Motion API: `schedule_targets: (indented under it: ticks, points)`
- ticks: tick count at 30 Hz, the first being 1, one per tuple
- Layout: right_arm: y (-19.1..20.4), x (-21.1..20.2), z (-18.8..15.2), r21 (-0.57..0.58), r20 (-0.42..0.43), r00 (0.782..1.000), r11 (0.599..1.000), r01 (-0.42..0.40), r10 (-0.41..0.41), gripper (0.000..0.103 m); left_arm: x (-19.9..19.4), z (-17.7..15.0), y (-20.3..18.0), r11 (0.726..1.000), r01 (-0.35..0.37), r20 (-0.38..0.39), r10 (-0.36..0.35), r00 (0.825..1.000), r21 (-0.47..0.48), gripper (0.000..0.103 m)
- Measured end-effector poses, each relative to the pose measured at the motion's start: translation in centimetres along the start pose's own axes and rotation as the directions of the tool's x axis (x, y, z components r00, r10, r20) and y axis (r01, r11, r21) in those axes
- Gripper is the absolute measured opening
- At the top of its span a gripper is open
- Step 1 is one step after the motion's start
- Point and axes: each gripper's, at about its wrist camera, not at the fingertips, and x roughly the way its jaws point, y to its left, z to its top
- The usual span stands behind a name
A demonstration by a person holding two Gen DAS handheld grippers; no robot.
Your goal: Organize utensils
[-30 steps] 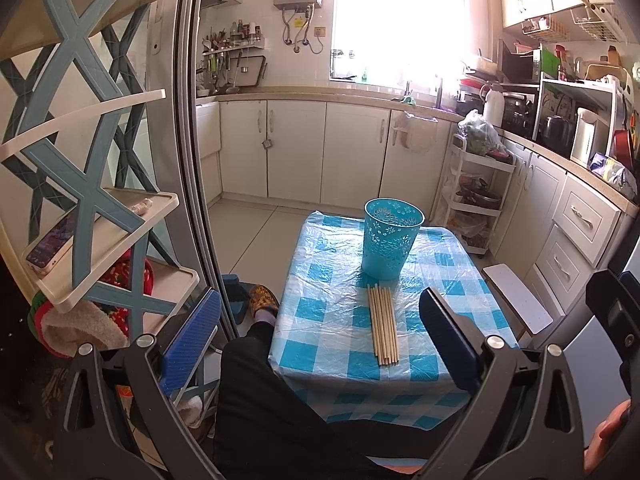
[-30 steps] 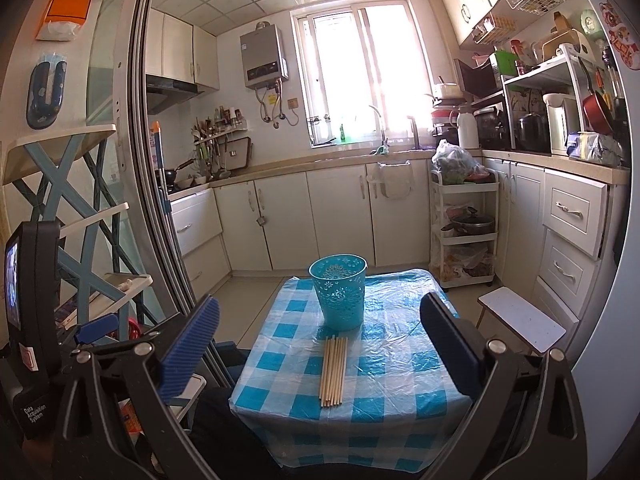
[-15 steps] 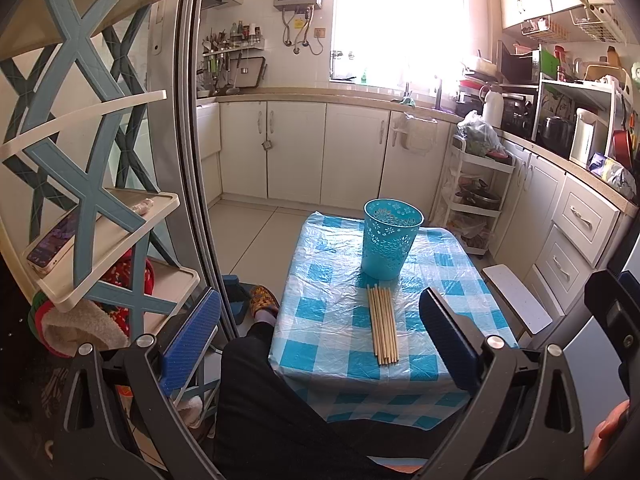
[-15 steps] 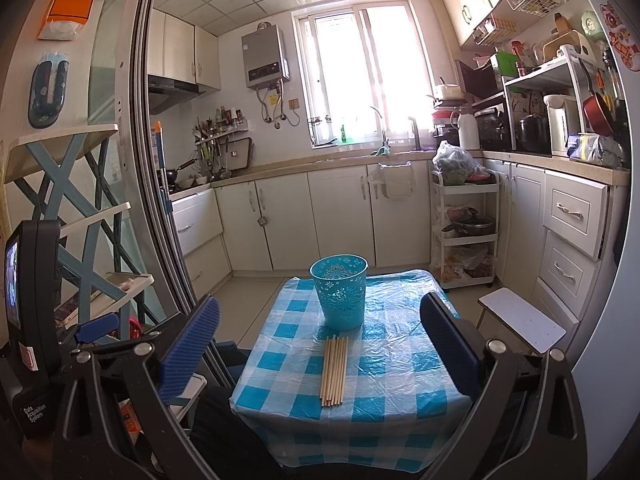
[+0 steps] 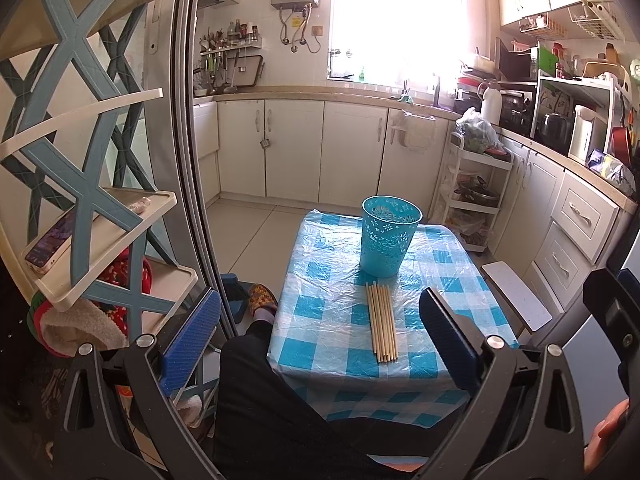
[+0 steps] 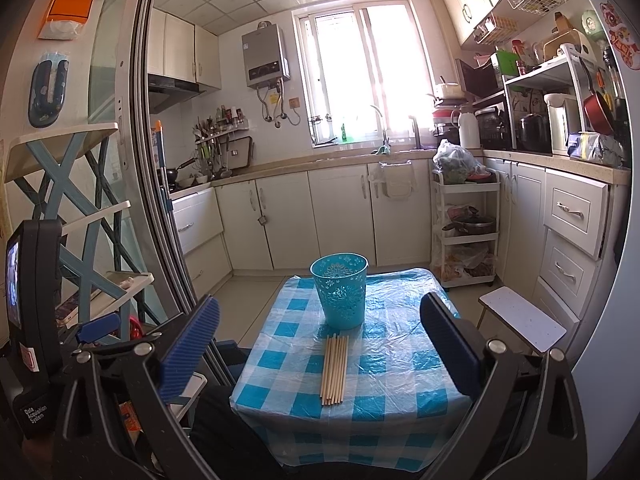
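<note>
Several wooden chopsticks (image 5: 383,321) lie side by side on a small table with a blue-and-white checked cloth (image 5: 320,308). A turquoise perforated holder cup (image 5: 385,241) stands upright just behind them. In the right wrist view the chopsticks (image 6: 335,368) and the cup (image 6: 340,290) show on the same table (image 6: 400,364). My left gripper (image 5: 318,340) is open and empty, held back from the table's near edge. My right gripper (image 6: 318,340) is open and empty, also short of the table.
A blue-and-cream corner shelf (image 5: 92,208) with a phone stands close on the left beside a sliding door frame (image 5: 188,160). A white stool (image 5: 516,296) stands right of the table. Kitchen cabinets (image 5: 300,152) and a rolling cart (image 5: 472,184) line the back and right. My leg (image 5: 264,392) is below.
</note>
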Motion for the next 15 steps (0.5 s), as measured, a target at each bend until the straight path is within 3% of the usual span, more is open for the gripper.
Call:
schedule_targets:
  ticks: [10, 15]
  points:
    - [-1.0, 1.2, 0.1, 0.015, -0.037, 0.999, 1.000, -0.001, 0.001, 0.096, 2.1, -0.2, -1.1, 0.999, 0.004, -0.044, -0.003, 0.999, 0.040, 0.096]
    - [-2.0, 3.6, -0.5, 0.028, -0.104, 0.994, 0.999, 0.023, -0.020, 0.096, 5.9, -0.6, -1.5, 0.999, -0.003, -0.135, 0.009, 0.991, 0.047, 0.095]
